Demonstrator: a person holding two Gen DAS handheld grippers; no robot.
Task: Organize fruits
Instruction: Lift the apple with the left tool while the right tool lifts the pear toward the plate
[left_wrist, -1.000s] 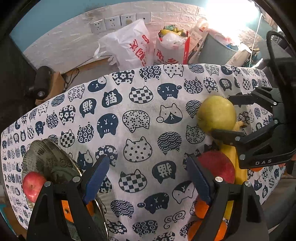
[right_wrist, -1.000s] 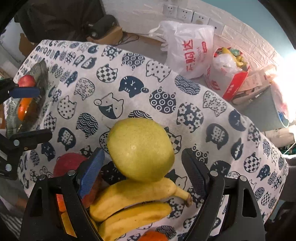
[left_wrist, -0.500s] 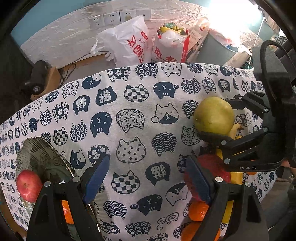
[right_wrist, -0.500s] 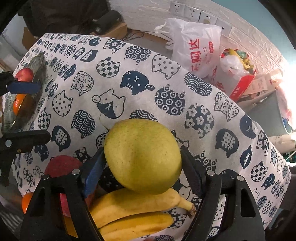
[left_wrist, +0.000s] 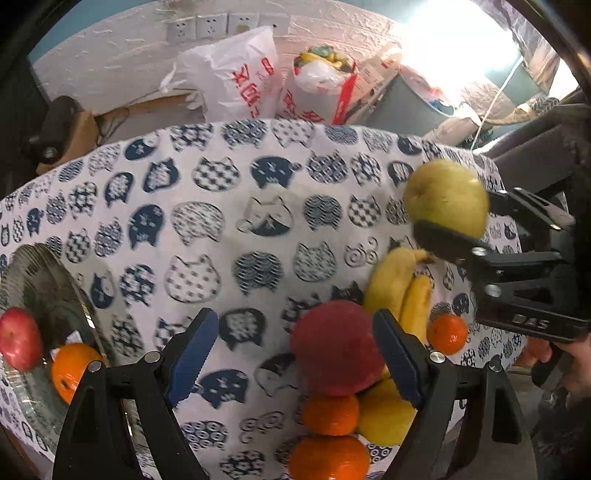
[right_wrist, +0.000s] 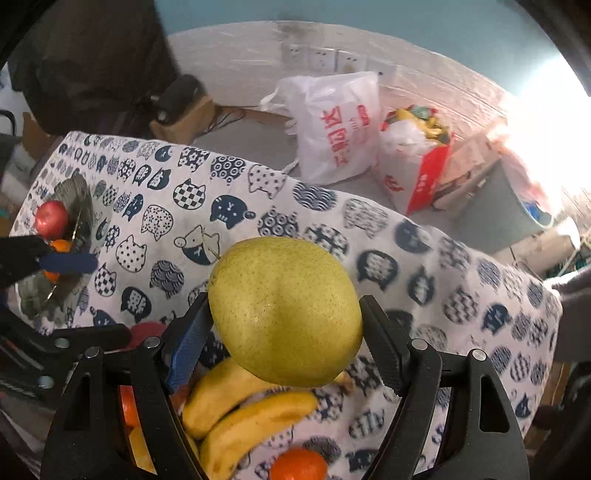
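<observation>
Left view: the left gripper (left_wrist: 291, 354) is being held with jaws apart beside the red apple (left_wrist: 334, 349); the pear (left_wrist: 445, 197) is being carried above the bananas (left_wrist: 400, 286).

Right view: the pear (right_wrist: 284, 310) is being clamped by the right gripper (right_wrist: 286, 339) above the bananas (right_wrist: 243, 413).

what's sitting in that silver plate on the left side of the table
A red apple and an orange lie in the silver plate. The left gripper covers its near edge, so anything there is hidden.
</observation>
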